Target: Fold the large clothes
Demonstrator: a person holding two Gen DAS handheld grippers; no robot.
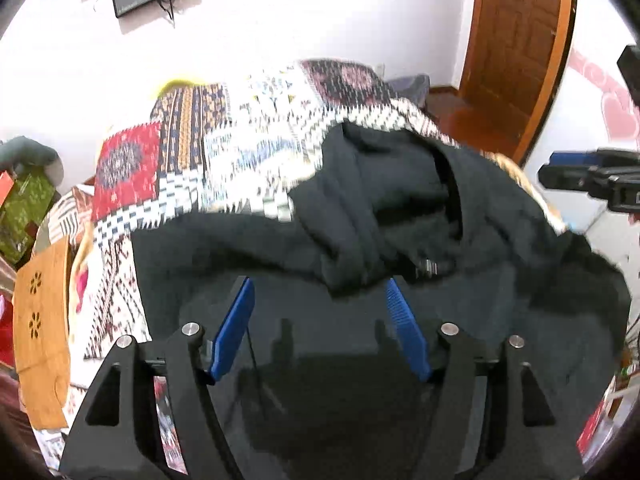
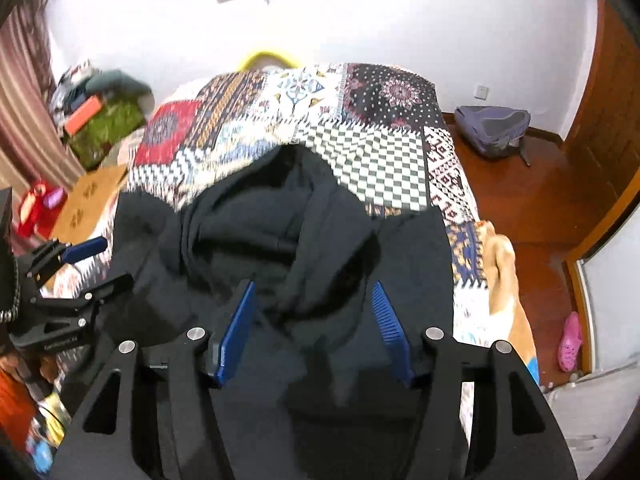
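A large black hooded garment (image 1: 400, 216) lies rumpled on a bed with a patchwork cover (image 1: 224, 148). In the right wrist view the garment (image 2: 256, 216) shows its hood bunched up toward the far side. My left gripper (image 1: 320, 284) is open just above the black cloth, with nothing between its blue fingers (image 1: 234, 328). My right gripper (image 2: 312, 286) is open too, over the hood folds. The right gripper shows at the right edge of the left wrist view (image 1: 592, 176). The left gripper shows at the left edge of the right wrist view (image 2: 80, 272).
A tan cloth (image 1: 40, 328) lies on the bed's left edge. A wooden door (image 1: 520, 48) stands at the right. A grey backpack (image 2: 492, 128) lies on the wooden floor, and a pink shoe (image 2: 570, 340) by the doorway. Cluttered items (image 2: 100, 120) sit left of the bed.
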